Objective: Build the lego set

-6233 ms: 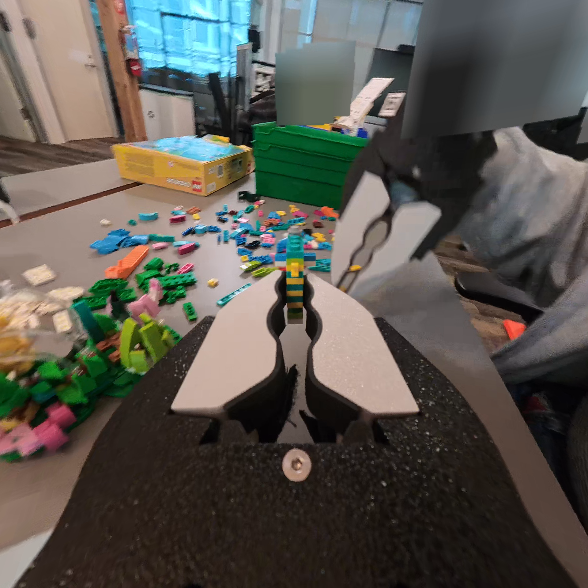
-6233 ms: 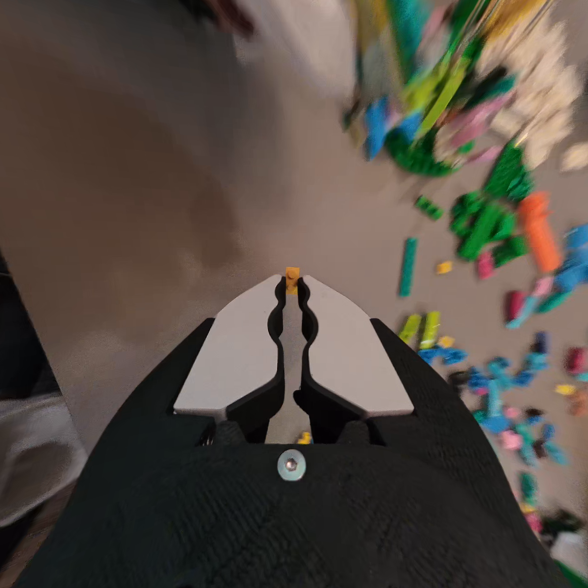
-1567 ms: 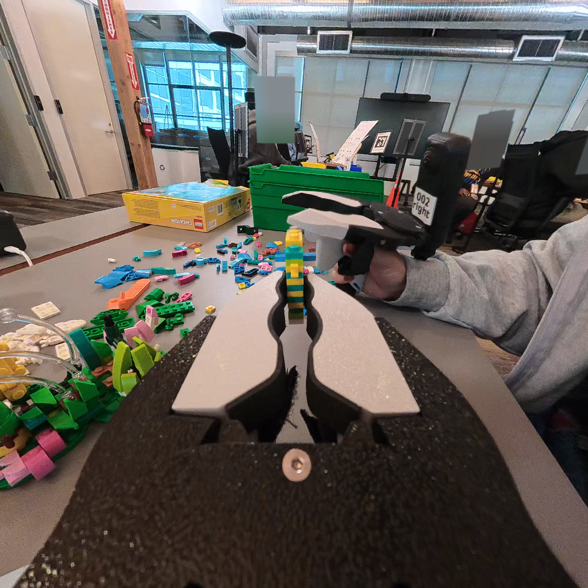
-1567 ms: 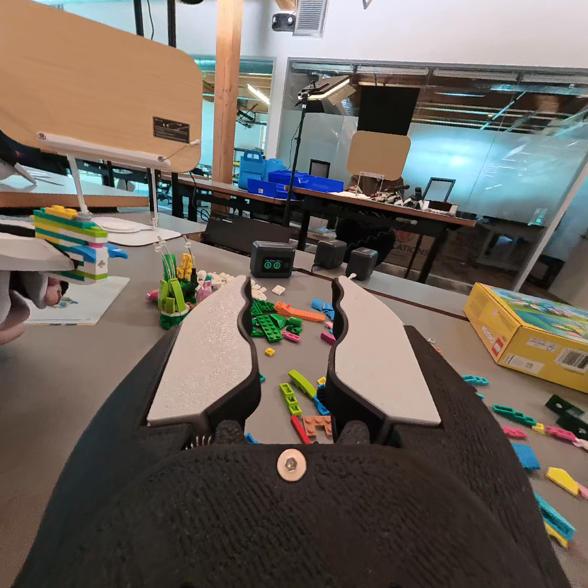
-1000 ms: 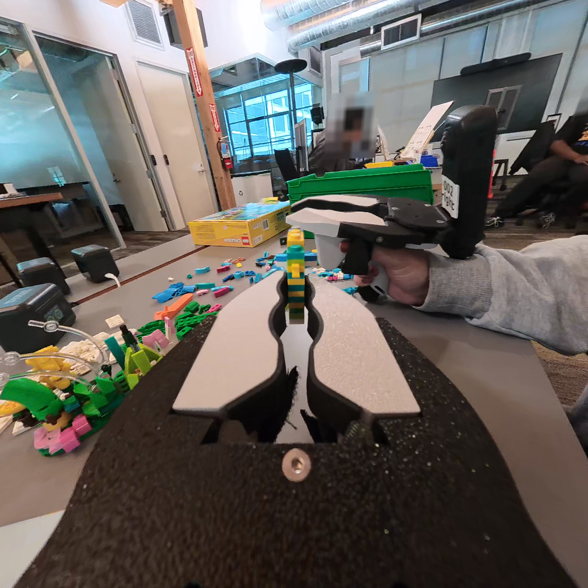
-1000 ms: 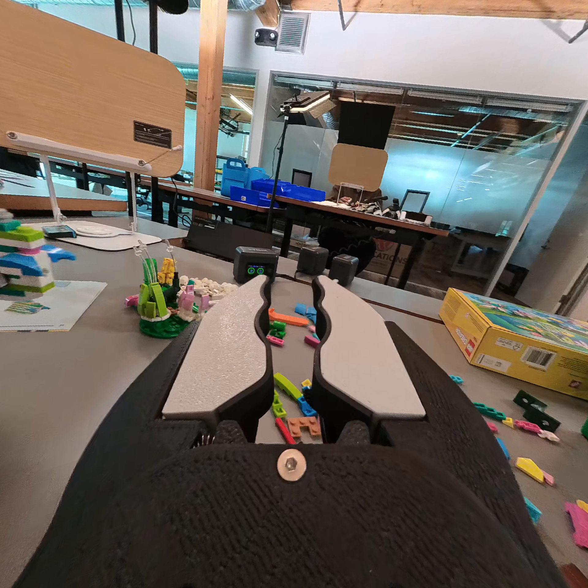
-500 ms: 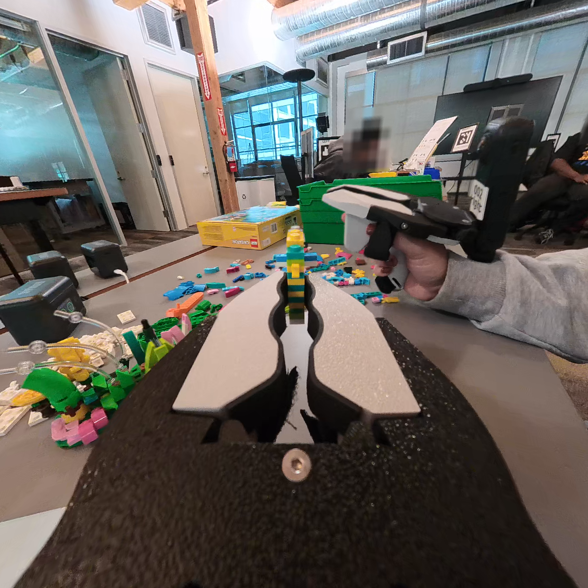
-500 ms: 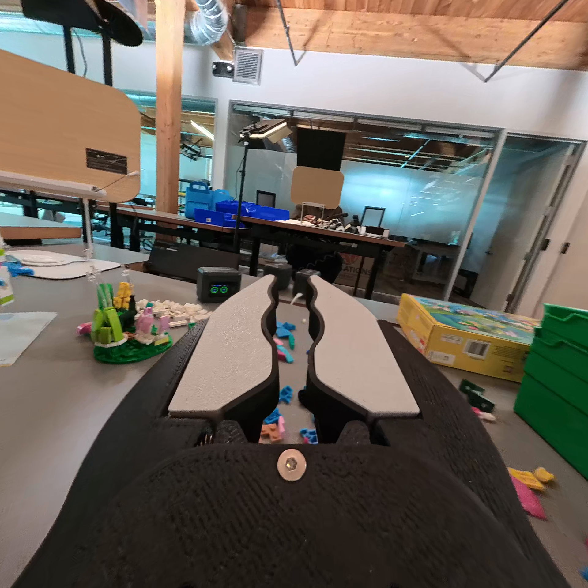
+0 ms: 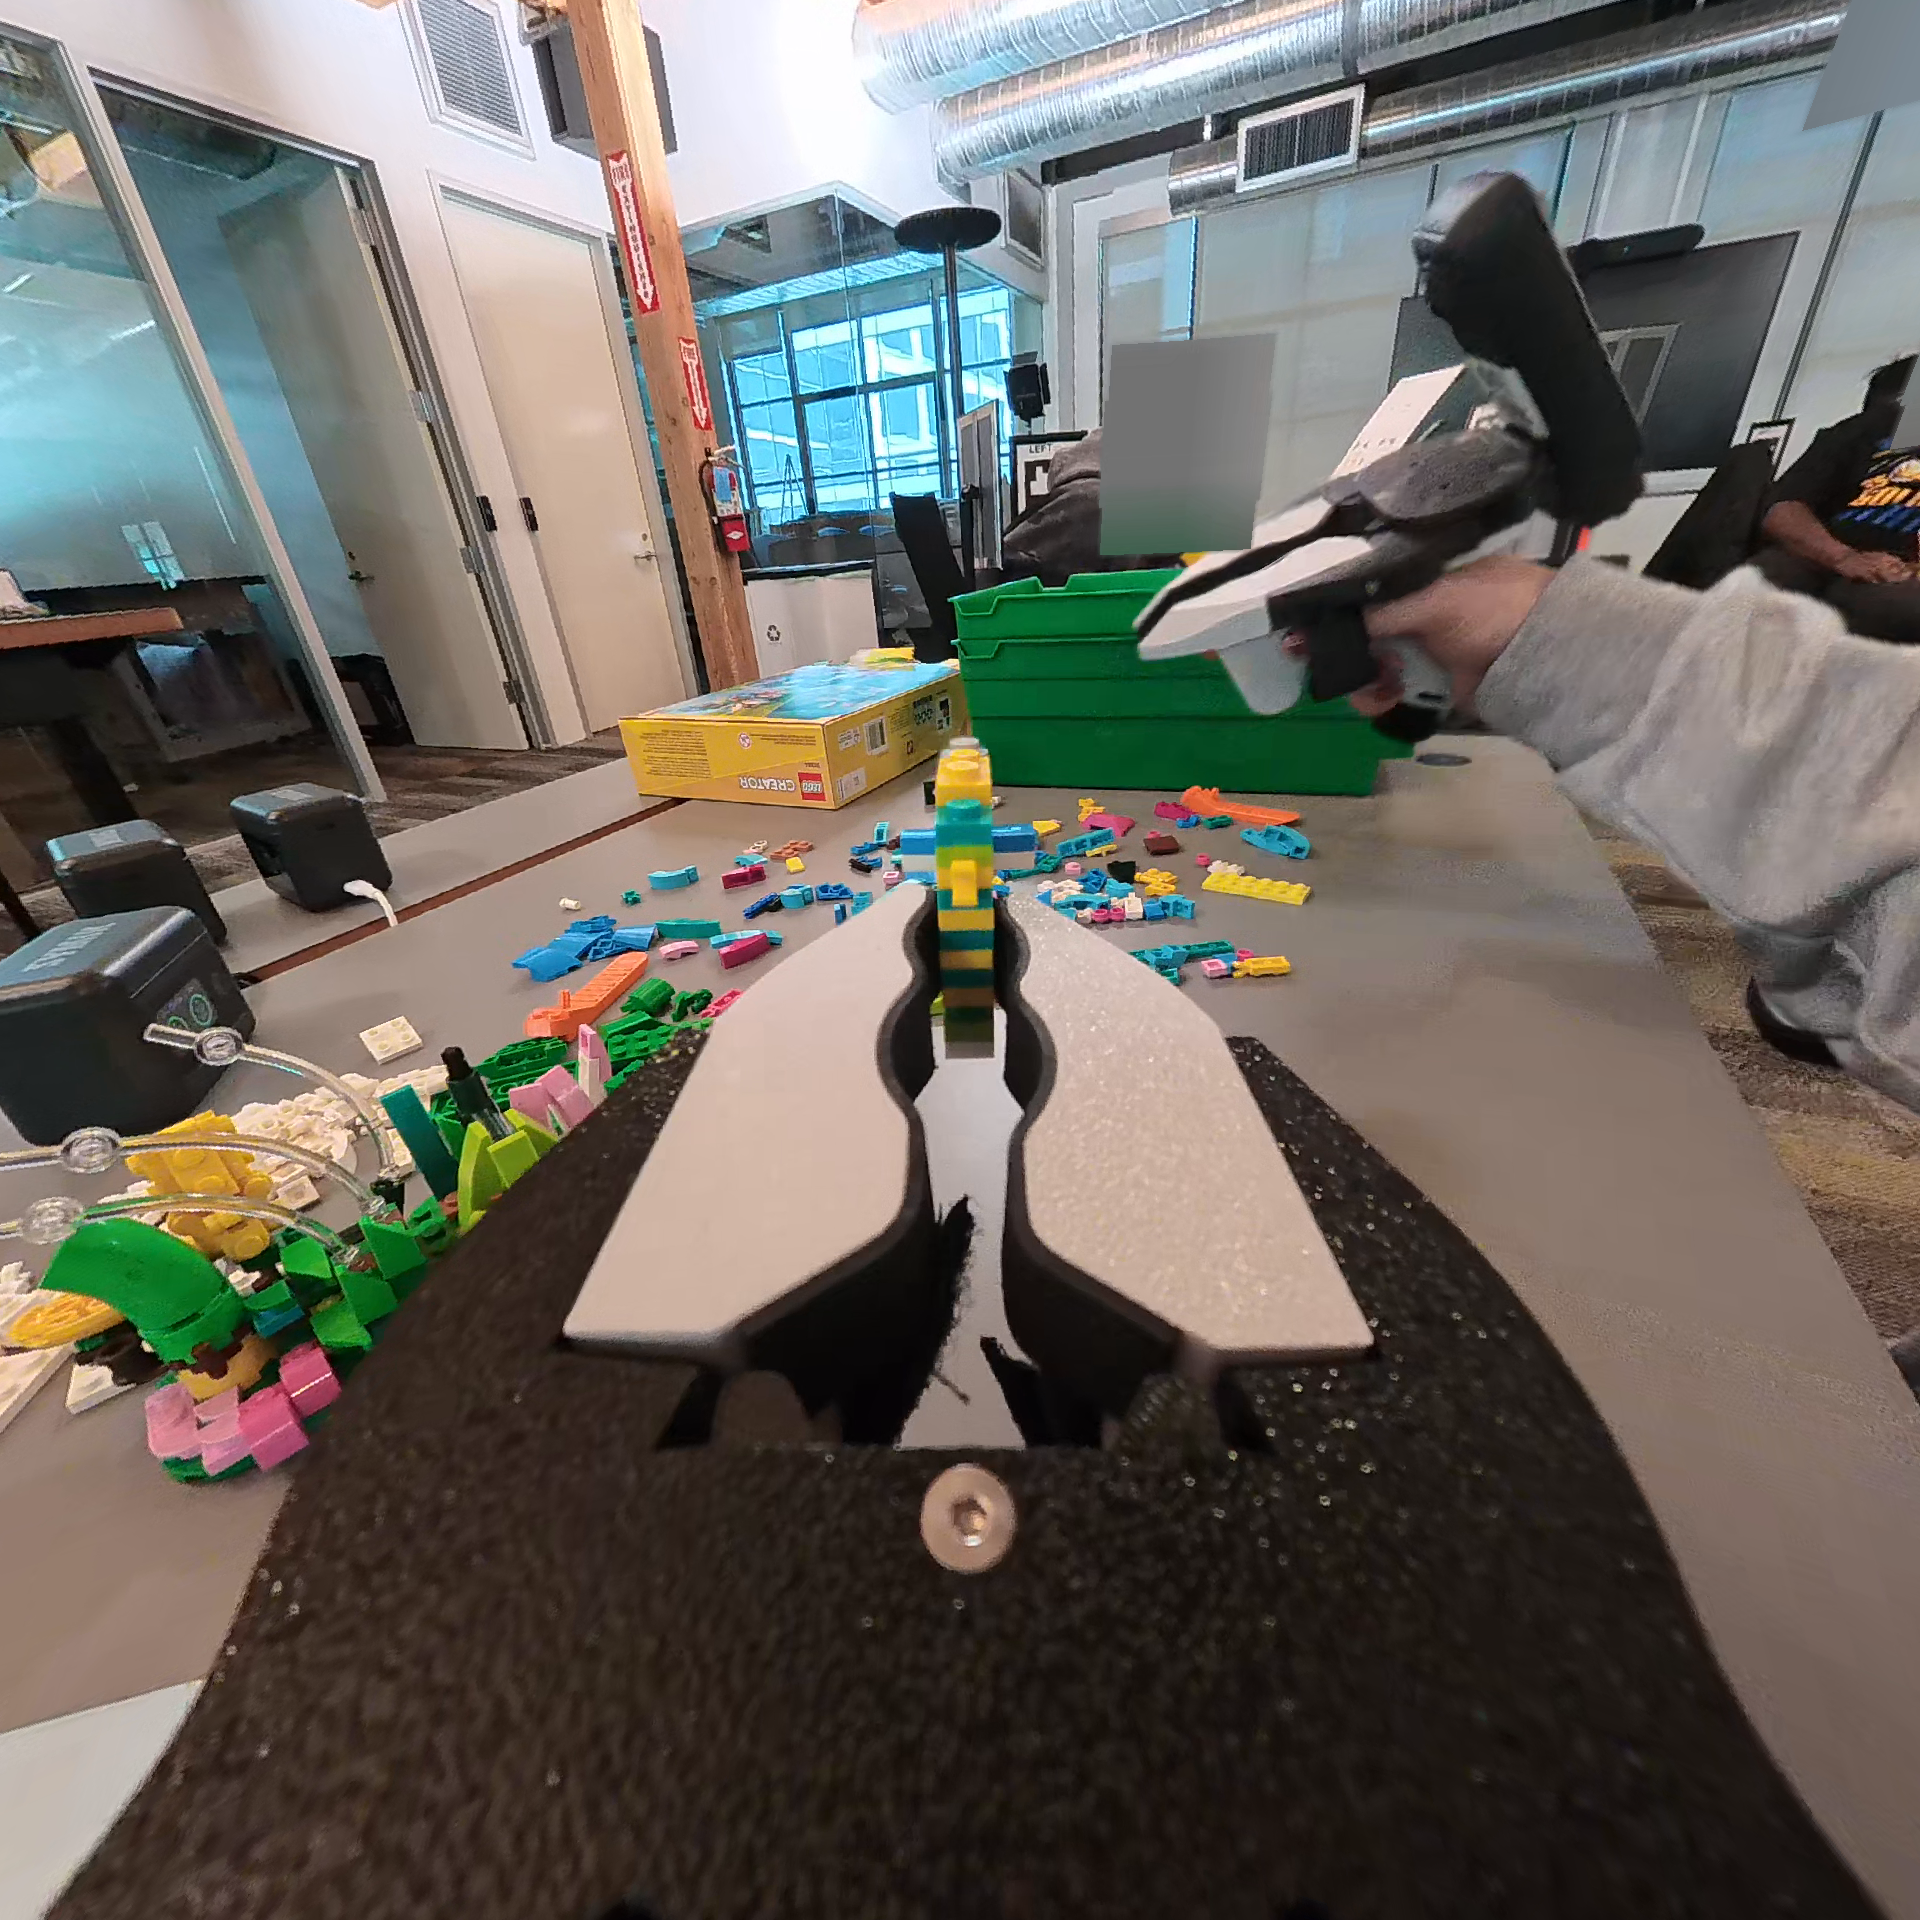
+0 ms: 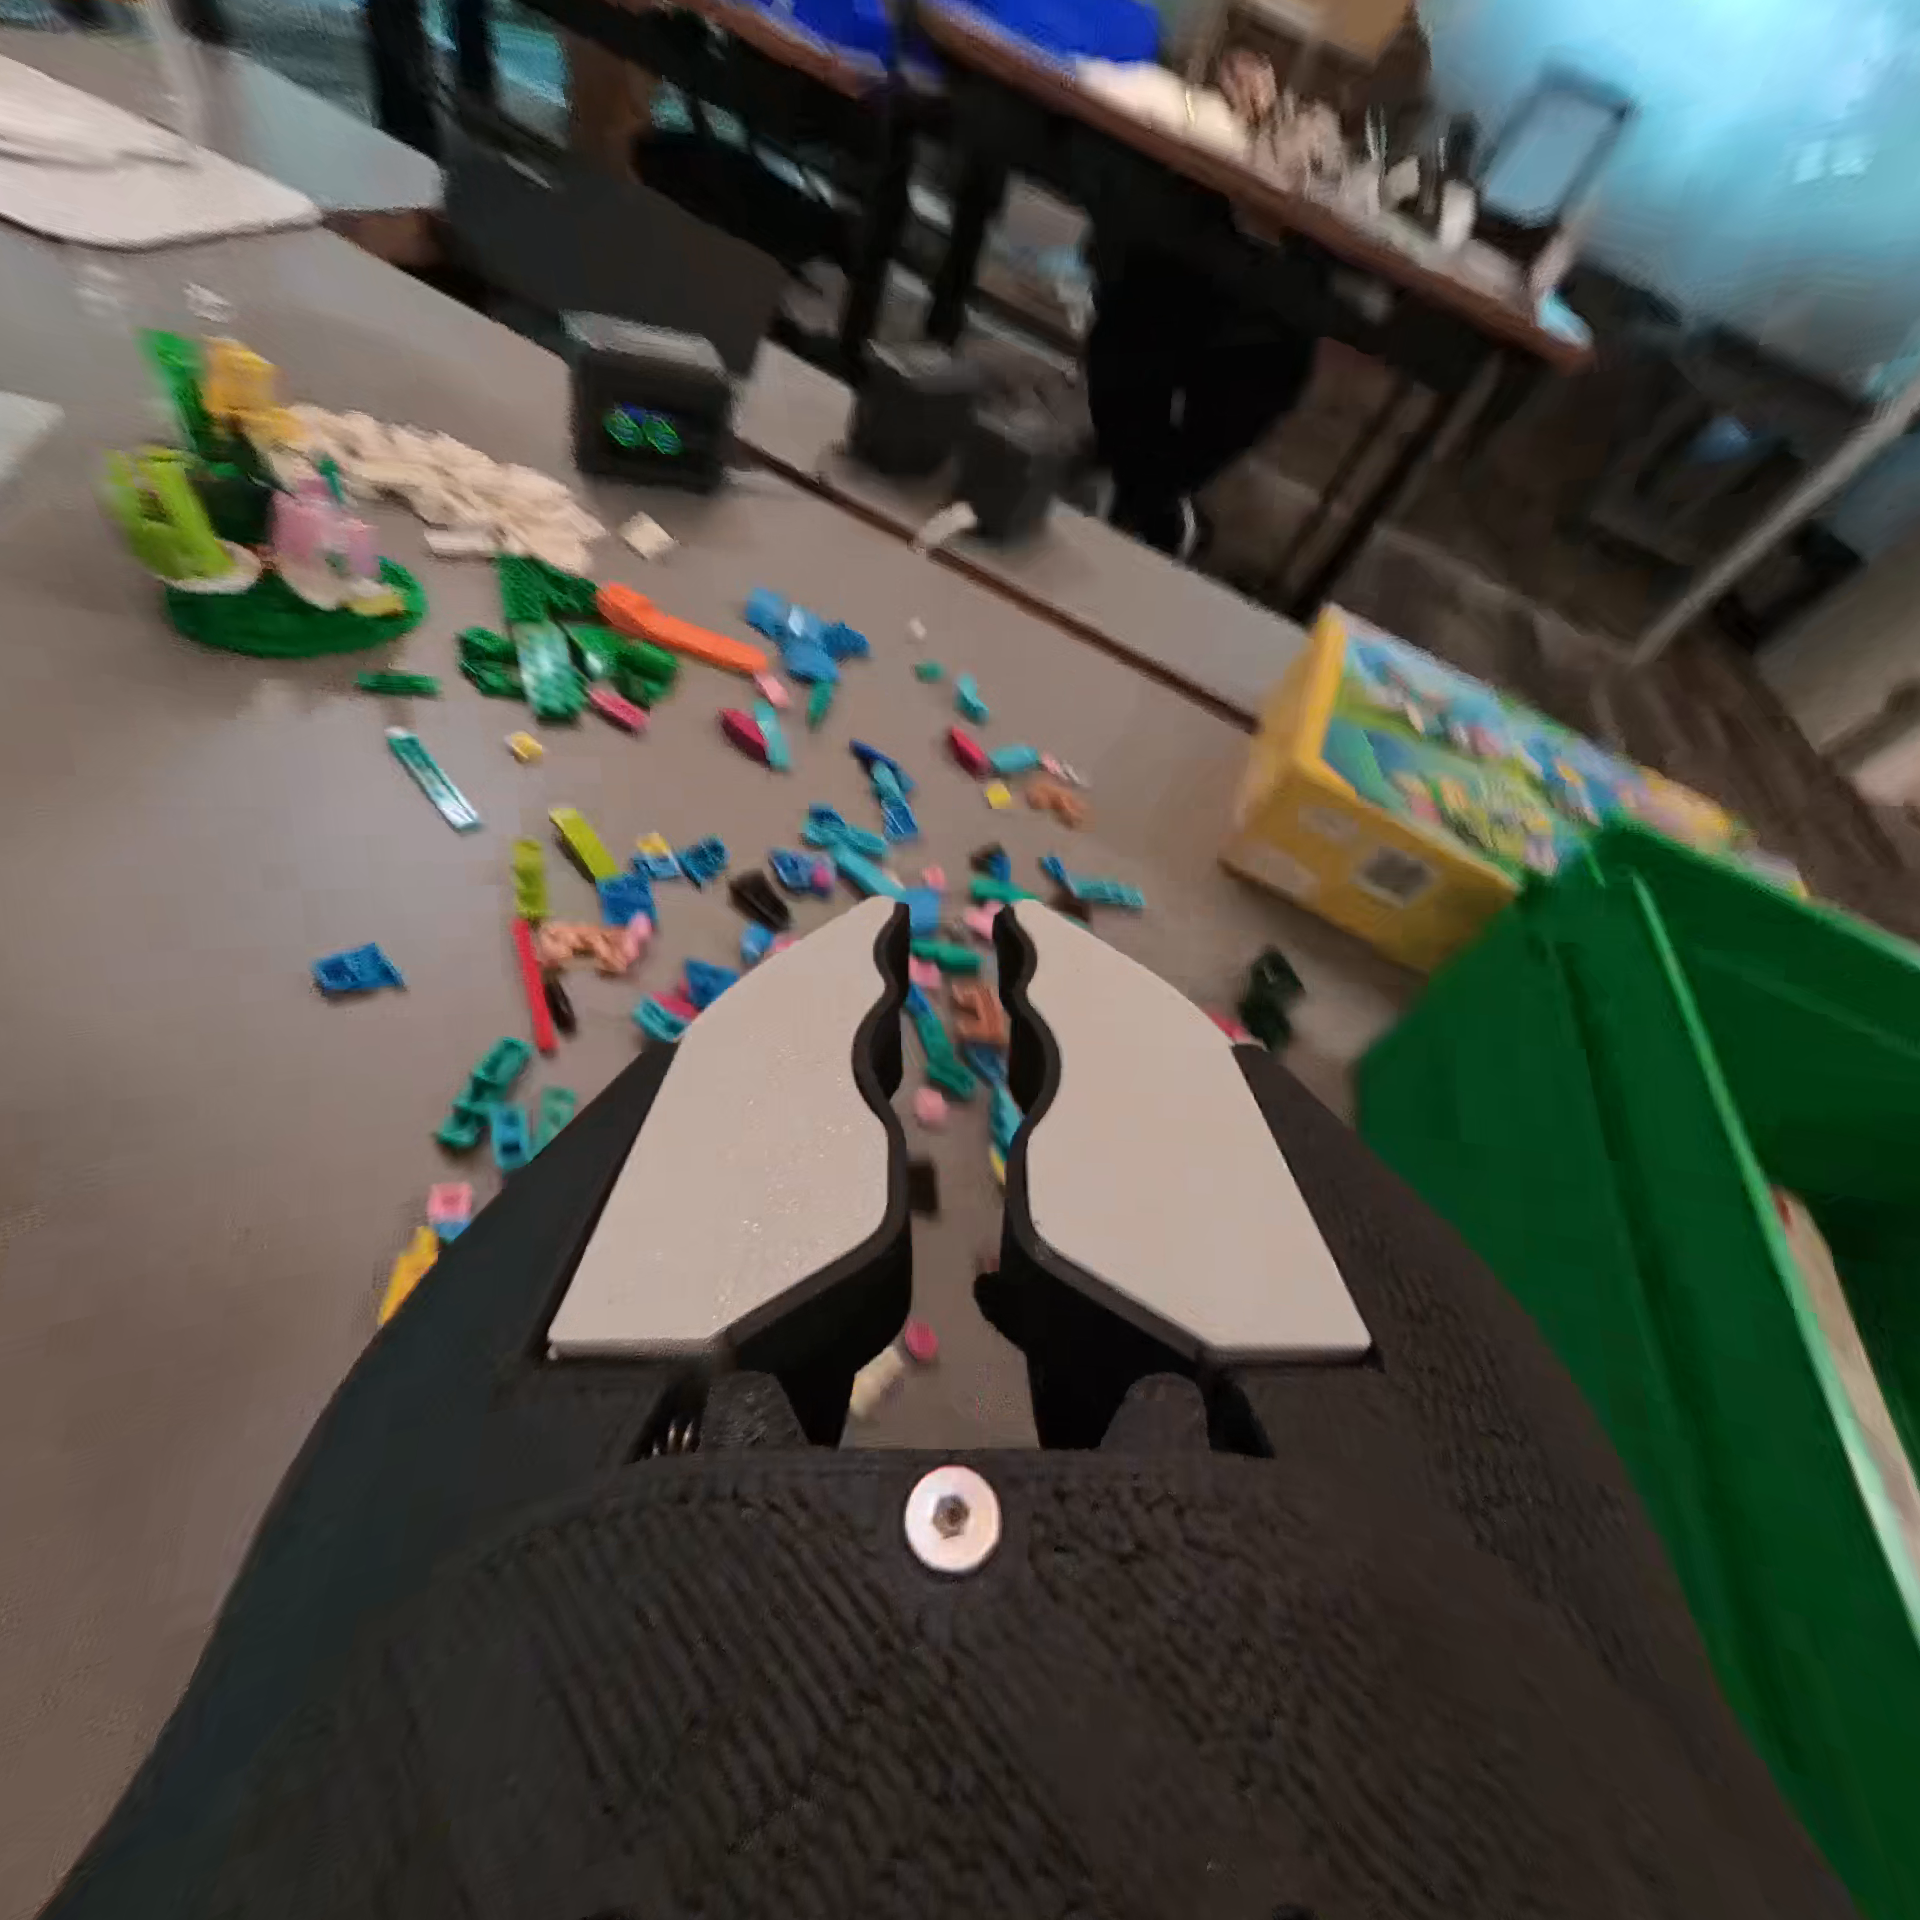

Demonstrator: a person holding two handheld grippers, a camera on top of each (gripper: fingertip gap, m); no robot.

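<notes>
The left gripper (image 9: 961,920) is clenched on a tall, narrow brick tower (image 9: 963,894); the tower stands upright with its long axis vertical, its lower half pinched between the two grey fingertips (image 9: 1060,956) and its upper half rising free above them; it is striped in yellow, teal and green layers, with a yellow block topped by a pale stud at the very top, short blue pieces sticking out to either side near the upper part, and a small yellow piece jutting toward the camera. It is held above the grey table (image 9: 1455,987), in front of the scattered loose bricks (image 9: 1143,894). To the left of the gripper sits a green plant model (image 9: 208,1288) with pink and yellow parts and clear curved stems; farther back lie a yellow box (image 9: 790,743) and a stack of green bins (image 9: 1122,686).

The right gripper (image 10: 951,920) is released and grasps nothing, its jaws a small gap apart; it is tilted down over the loose bricks (image 10: 831,862), with the green bins (image 10: 1662,1143) close at its right; this view is blurred. In the left wrist view the right gripper (image 9: 1174,623) is held up in a hand (image 9: 1444,644) with a grey sleeve (image 9: 1714,748), above the bins.
</notes>
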